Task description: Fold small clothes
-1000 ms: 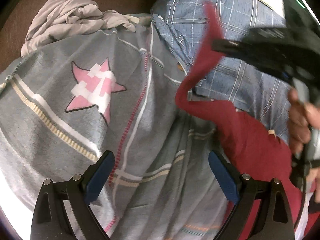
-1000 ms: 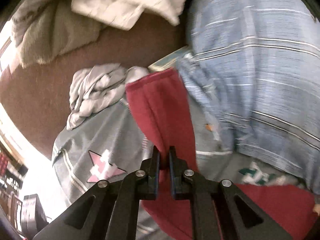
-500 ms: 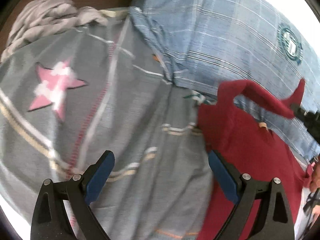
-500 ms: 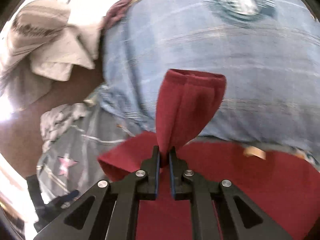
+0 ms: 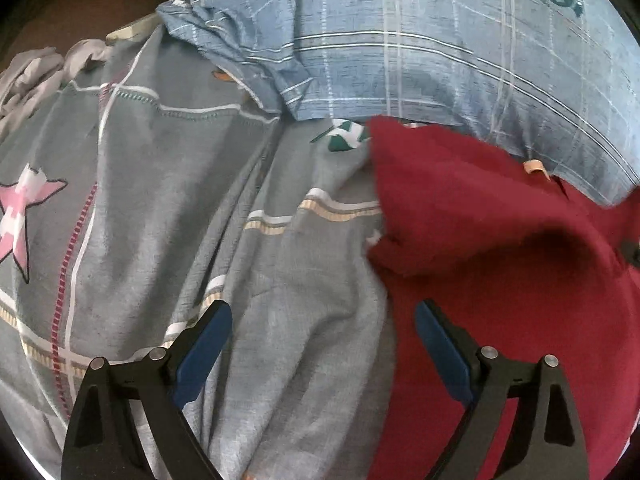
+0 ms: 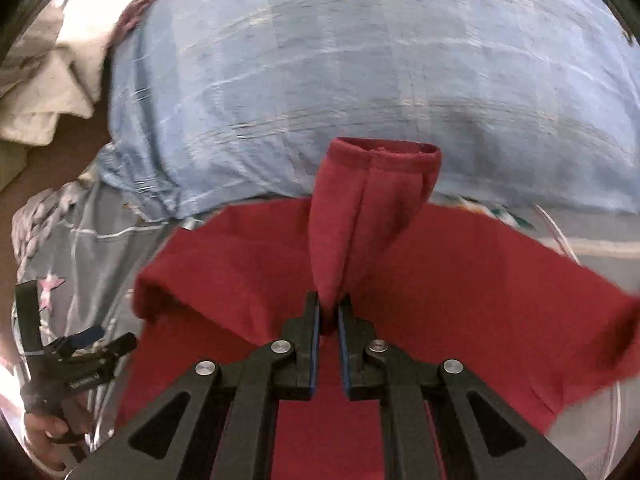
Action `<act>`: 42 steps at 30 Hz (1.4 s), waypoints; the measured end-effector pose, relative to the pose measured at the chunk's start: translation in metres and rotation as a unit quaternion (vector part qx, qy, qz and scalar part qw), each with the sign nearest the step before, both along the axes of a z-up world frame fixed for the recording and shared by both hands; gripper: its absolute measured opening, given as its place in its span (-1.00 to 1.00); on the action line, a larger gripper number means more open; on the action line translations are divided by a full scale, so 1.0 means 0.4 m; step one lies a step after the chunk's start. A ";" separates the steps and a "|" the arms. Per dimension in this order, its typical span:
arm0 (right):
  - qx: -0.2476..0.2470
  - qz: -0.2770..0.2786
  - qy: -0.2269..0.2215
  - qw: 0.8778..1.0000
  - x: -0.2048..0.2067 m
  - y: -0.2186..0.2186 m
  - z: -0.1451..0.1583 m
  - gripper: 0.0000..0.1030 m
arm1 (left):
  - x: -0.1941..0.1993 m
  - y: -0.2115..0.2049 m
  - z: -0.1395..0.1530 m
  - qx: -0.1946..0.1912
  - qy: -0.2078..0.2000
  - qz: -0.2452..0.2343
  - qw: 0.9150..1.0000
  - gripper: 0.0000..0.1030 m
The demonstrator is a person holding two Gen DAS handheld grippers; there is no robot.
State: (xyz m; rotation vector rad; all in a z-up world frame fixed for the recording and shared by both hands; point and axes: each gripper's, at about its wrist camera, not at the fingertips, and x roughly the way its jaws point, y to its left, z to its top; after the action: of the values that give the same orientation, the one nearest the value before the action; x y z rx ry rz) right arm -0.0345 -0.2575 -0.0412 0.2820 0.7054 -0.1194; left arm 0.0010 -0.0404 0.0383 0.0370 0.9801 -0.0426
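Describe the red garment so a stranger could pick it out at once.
Find the grey bedsheet with the pink star, below the blue plaid pillow. The red garment lies on the sheet against the pillow, one sleeve pinched in the right gripper. It is the only plain dark-red cloth there.

Lighting was pretty soft and even in both views, daylight-ish, no harsh shadows. The left wrist view was mostly sharp, though the red garment (image 5: 500, 248) smeared a bit along its upper edge, with a dark shadow pocket under its fold. The right wrist view was way blurrier: the blue checked pillow (image 6: 380, 60) streaked sideways, while the right tongs (image 6: 329, 320) stayed crisp. White cloth (image 6: 48, 92) at the left was blown out. Fisheye bending and black vignette corners showed in both.
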 end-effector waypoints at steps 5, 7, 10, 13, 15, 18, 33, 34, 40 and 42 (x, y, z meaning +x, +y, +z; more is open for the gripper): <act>-0.015 -0.073 0.053 0.996 -0.037 -0.060 -0.030 -0.11 | 0.004 0.013 0.004 -0.005 -0.005 0.016 1.000 0.80; -0.001 -0.068 0.017 0.998 -0.068 -0.047 0.008 -0.07 | 0.001 0.016 0.008 -0.004 -0.008 0.023 1.000 0.80; -0.009 -0.009 -0.028 1.000 -0.073 0.034 0.067 0.10 | 0.015 0.017 -0.009 -0.002 0.005 0.034 0.999 0.80; -0.002 0.087 -0.045 0.995 -0.011 0.131 0.089 0.26 | 0.031 0.026 -0.025 -0.006 0.014 0.050 0.999 0.80; -0.009 0.133 -0.034 0.990 0.069 0.189 0.083 0.26 | 0.044 0.027 -0.033 -0.008 0.015 0.057 0.998 0.80; -0.041 0.190 -0.008 0.981 0.218 0.270 0.055 0.26 | 0.054 0.024 -0.045 -0.001 0.022 0.055 0.998 0.80; -0.100 0.296 0.052 0.949 0.450 0.424 -0.061 -0.82 | 0.069 0.077 -0.010 -0.044 0.008 0.087 0.995 0.80; -0.095 0.294 0.048 0.950 0.461 0.429 -0.055 -0.83 | 0.068 0.082 -0.007 -0.048 0.005 0.090 0.995 0.80; -0.072 0.264 0.032 0.961 0.526 0.457 -0.071 -1.00 | 0.077 0.076 -0.029 -0.030 0.016 0.090 0.995 0.80; -0.078 0.260 0.040 0.962 0.522 0.466 -0.071 -0.97 | 0.080 0.076 -0.032 -0.028 0.020 0.089 0.995 0.80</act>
State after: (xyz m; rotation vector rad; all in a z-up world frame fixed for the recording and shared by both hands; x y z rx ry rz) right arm 0.1743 -0.0709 -0.0698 -0.0655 0.8246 0.3165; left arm 0.0329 -0.0099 0.0256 -0.1026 1.0177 0.0931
